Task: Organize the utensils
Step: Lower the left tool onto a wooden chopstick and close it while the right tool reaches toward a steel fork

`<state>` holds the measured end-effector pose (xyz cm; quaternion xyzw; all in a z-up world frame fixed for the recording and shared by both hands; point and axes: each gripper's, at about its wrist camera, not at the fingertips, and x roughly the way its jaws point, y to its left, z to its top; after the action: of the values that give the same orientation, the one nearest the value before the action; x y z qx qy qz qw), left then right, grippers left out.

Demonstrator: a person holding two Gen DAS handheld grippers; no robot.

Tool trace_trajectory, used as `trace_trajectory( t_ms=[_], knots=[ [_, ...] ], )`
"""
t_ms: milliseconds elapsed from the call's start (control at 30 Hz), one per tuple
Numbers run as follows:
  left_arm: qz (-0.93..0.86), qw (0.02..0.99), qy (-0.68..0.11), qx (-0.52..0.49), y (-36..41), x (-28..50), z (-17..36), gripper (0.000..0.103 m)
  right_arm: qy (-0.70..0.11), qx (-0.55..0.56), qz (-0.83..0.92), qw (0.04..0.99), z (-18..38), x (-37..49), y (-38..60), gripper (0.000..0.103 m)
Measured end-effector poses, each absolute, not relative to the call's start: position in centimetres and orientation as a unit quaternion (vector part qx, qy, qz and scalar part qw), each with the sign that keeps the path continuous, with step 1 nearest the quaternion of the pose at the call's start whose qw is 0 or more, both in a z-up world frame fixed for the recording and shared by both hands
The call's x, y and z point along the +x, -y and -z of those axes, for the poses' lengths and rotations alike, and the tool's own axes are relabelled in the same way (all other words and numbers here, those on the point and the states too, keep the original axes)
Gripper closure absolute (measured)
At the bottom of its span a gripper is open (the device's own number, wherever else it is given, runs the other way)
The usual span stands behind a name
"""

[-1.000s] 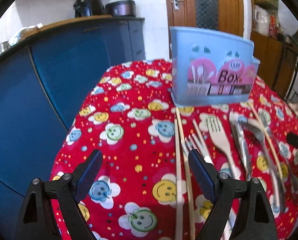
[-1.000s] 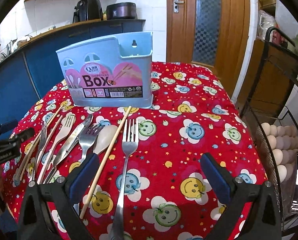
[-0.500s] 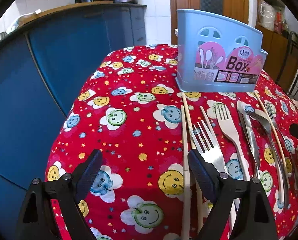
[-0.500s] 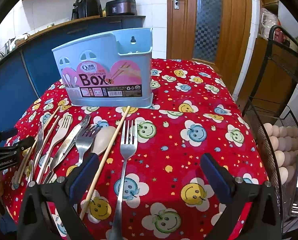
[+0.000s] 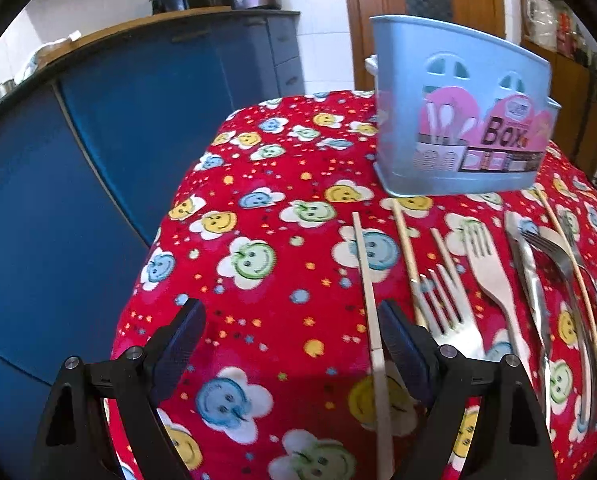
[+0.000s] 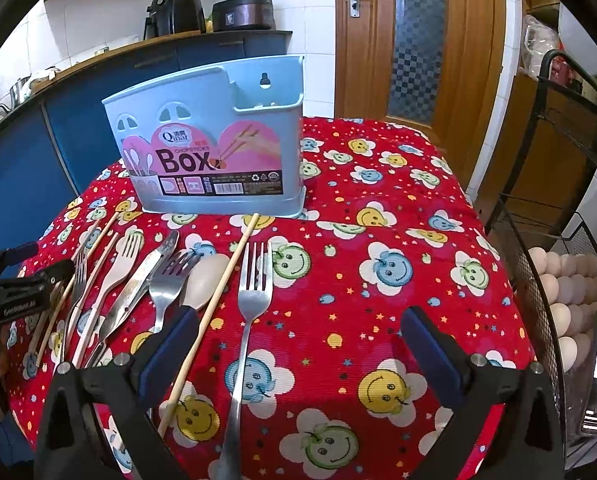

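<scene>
Hovering low over the red smiley-face tablecloth (image 5: 282, 300), the left gripper (image 5: 292, 334) sits with its jaws spread wide and nothing between them. Just inside its right finger lies a pale chopstick (image 5: 368, 280), and beyond that a second chopstick (image 5: 404, 244), a metal fork (image 5: 448, 310) and a light wooden fork (image 5: 488, 268), all flat on the cloth. At the back stands the blue utensil box (image 5: 450, 120), upright, the row of cutlery pointing toward it.

Over to the right gripper (image 6: 300, 338), also spread wide and empty above the cloth. A long chopstick (image 6: 218, 296) runs past its left finger, and a steel fork (image 6: 252, 304) lies between the fingers, tines toward the box (image 6: 206, 148). A knife (image 6: 146, 276), another fork (image 6: 168, 284) and a pale spoon (image 6: 204, 280) crowd together left of that. A wire basket of eggs (image 6: 562, 292) sits at far right.
</scene>
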<state>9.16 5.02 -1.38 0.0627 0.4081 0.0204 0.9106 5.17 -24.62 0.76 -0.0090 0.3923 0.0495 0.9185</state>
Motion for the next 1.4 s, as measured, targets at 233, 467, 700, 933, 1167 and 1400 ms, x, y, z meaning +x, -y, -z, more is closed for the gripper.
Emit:
trace_trajectory(
  t_ms=[233,467,700,933,1167,1400],
  knots=[
    [0.018,0.906,-0.421,0.050,-5.0,11.6,1.2,0.016,-0.395,-0.007,-0.057,0.917,-0.9,5.6,24.7,0.000],
    [0.051,0.888,-0.457,0.024,-4.4,13.9,1.7,0.052,-0.414,0.009,-0.069,0.908,-0.8,6.4,25.3,0.006],
    [0.053,0.871,-0.484,0.062,-3.4,14.3,2.0,0.052,-0.452,0.020,-0.092,0.887,0.0,8.0,25.5,0.037],
    [0.073,0.866,-0.492,0.055,-3.9,14.8,2.0,0.060,-0.486,0.034,-0.128,0.864,0.8,10.2,25.0,0.055],
    [0.087,0.871,-0.481,0.046,-3.6,14.4,1.9,0.079,-0.513,0.020,-0.155,0.844,1.1,12.0,24.2,0.058],
    [0.101,0.872,-0.478,0.017,-4.5,14.6,1.8,0.092,-0.524,0.042,-0.166,0.835,1.1,13.4,24.2,0.072]
  ],
)
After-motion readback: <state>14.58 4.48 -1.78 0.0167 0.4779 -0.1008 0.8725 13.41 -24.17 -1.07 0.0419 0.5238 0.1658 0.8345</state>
